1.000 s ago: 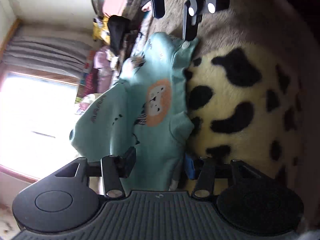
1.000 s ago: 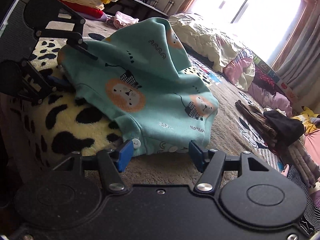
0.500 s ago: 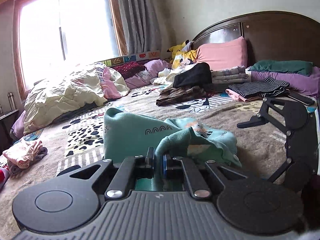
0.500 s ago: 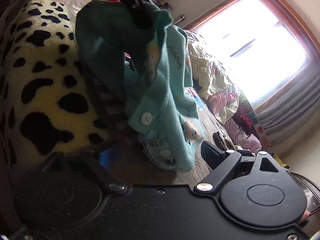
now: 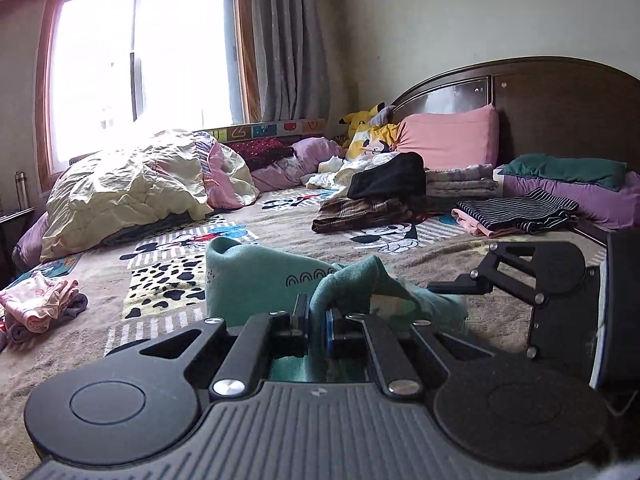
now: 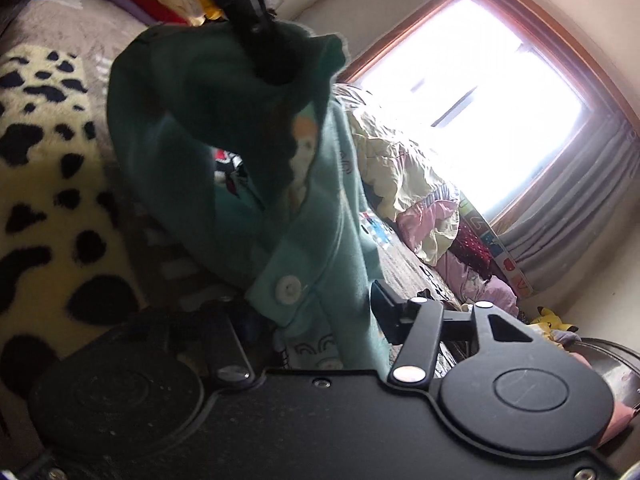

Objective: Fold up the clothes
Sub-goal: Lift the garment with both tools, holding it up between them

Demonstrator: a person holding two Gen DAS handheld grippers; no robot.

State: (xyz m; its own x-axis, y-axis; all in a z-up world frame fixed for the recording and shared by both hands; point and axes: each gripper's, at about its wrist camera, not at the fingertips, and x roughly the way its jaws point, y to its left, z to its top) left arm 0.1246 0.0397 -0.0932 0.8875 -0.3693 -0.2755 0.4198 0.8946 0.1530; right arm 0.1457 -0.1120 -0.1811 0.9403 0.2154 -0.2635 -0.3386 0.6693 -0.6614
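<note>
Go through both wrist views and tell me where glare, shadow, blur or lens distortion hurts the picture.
Left wrist view: the window is blown out white, the headboard bows from the fisheye, and the teal garment is sharp. Right wrist view: the window glares, backlighting the garment so its upper folds go dark, and the left gripper is a black, blurred shape.

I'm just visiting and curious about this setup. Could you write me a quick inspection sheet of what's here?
Surface: bed blanket with cartoon and spotted patches.
Job's things: teal baby garment, partly lifted, white button showing.
Clutter: crumpled quilt, folded striped clothes, dark clothes pile, pink bundle.
Grippers: left claw shut on the garment; right claw open, the garment hanging between its fingers.
Cables: nothing seen.
Surroundings: bright window, curtain, wooden headboard, pink pillow.
</note>
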